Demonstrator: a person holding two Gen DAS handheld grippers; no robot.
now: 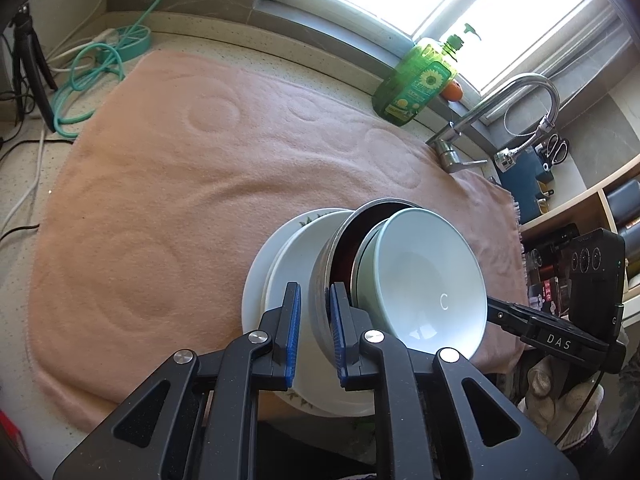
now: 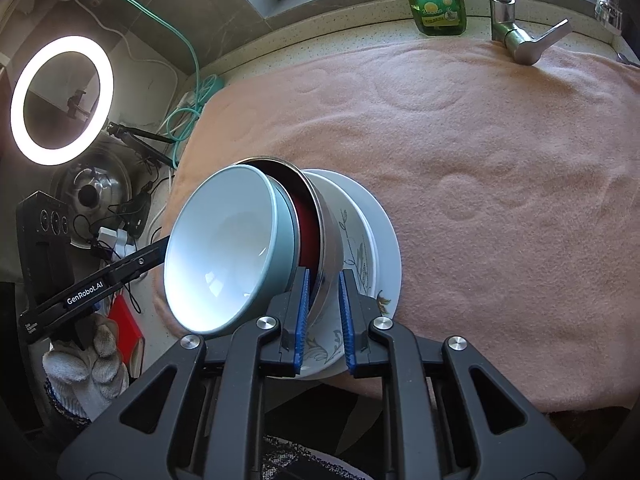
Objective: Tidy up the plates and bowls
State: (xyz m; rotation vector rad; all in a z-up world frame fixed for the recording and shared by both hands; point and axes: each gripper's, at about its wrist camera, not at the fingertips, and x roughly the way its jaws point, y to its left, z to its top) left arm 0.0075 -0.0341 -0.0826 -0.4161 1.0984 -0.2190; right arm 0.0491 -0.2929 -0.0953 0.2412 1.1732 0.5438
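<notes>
Gripping the rim of a steel bowl point(image 1: 320, 280) from both sides: left gripper point(image 1: 314, 334) narrowed on the wall at 6 o'clock in the left wrist view, blue pads point(image 1: 294, 332) pressed on either face of the metal. Right gripper point(image 2: 324, 320) likewise pinched on the same steel bowl point(image 2: 330, 240) at 6 o'clock in the right wrist view, one pad inside the rim, one outside.

Steel bowl tilted steeply, dark red inside. Nested in it, a pale blue-green bowl point(image 1: 424, 280) with white interior, also tipped on edge, mouth facing 3 o'clock in the left view and 9 o'clock point(image 2: 224, 252) in the right view.

Behind the bowls, stacked plates point(image 1: 280, 272): a patterned plate with leaf print point(image 2: 360, 256) lying on a plain white plate point(image 2: 390, 248). Whether the steel bowl's base touches the top plate is hard to tell.

All set near the front edge of a pink towel point(image 1: 180, 184) spread over a speckled desk point(image 1: 24, 176).

At 1 o'clock in the left view, green soap bottle point(image 1: 416, 84) by the window, tap point(image 1: 520, 112) just beside it. Teal hose point(image 1: 96, 72) at 10 o'clock. Lit ring light point(image 2: 60, 100) at 9 o'clock in the right view.

Gloved hand point(image 2: 92, 364) holding the left gripper's handle, seen at 8 o'clock in the right view.
</notes>
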